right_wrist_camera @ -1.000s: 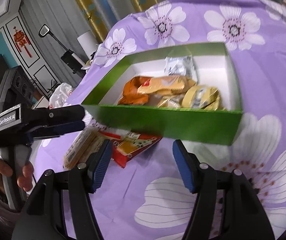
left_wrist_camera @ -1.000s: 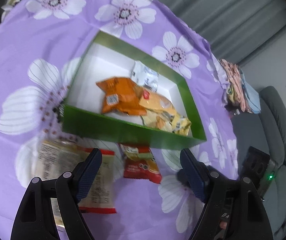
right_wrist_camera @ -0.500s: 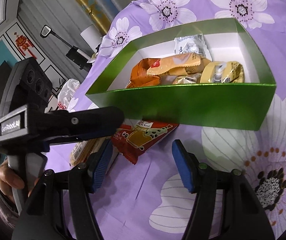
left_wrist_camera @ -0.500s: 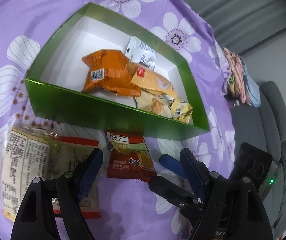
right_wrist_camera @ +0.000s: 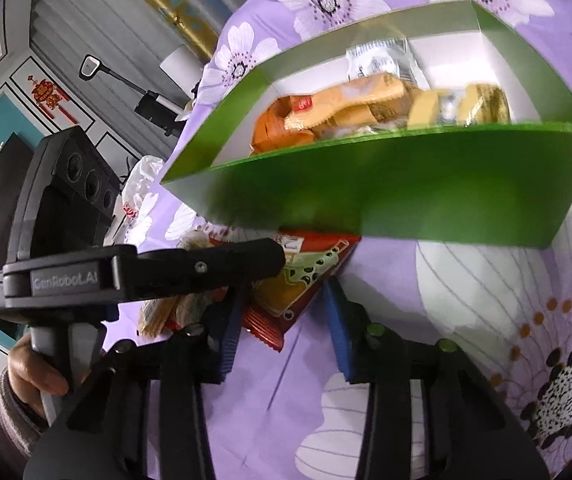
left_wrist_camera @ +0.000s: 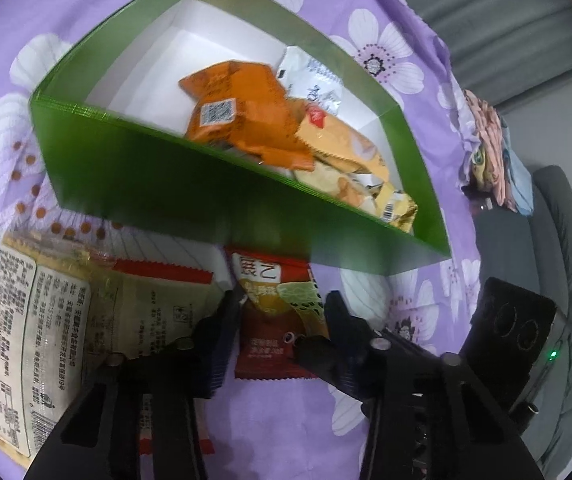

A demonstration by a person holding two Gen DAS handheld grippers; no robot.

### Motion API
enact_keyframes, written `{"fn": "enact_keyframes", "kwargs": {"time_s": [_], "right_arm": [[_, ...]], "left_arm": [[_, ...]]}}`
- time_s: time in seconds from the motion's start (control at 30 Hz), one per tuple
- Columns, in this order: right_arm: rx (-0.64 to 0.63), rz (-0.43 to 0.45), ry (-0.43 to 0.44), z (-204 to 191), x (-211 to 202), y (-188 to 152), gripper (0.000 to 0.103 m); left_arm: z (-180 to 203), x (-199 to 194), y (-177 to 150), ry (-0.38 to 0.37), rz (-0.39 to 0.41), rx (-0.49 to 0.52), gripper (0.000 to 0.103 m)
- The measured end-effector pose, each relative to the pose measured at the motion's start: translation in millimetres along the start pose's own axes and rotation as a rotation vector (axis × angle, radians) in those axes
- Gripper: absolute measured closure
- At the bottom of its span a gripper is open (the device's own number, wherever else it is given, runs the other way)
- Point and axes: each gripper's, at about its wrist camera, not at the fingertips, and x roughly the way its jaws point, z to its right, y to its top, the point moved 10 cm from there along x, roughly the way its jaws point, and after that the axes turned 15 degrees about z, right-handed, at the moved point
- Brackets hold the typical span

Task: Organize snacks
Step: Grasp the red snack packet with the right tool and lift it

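Crinkly red snack packet [left_wrist_camera: 274,320], glossy green box [left_wrist_camera: 174,184]

The left gripper [right_wrist_camera: 262,258] had "GenRobot.AI" on its side. The red snack packet [left_wrist_camera: 274,312] showed big Chinese letters at twelve o'clock. The pale packet's [left_wrist_camera: 38,344] small print was too tiny to read.

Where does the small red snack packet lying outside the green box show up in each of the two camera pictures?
Left wrist view: the red snack packet sits low at centre, just below the green box, between the left gripper fingers.
Right wrist view: the same packet lies left of centre, under the box's near wall, partly behind the other gripper's finger.
Shared landmark: the green box with its orange packet inside.
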Motion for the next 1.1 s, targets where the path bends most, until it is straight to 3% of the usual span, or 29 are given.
{"fn": "enact_keyframes", "kwargs": {"time_s": [0.27,0.67,1.1], "right_arm": [[0.011,0.008,0.023,-5.7,-7.2,-9.9,0.075],[-0.089,0.044,0.003,-23.4,-44.9,-12.7,0.076],[-0.149,0.115,0.008,-46.7,-75.1,2.9,0.076]], "left_arm": [[-2.4,-7.4,-8.2,0.000,-0.005,0.018,0.075],[26.7,-38.0,-29.1,-0.033,0.035,0.094,0.075],[59.2,-69.0,-25.0,-0.060,0.107,0.161,0.075]]}}
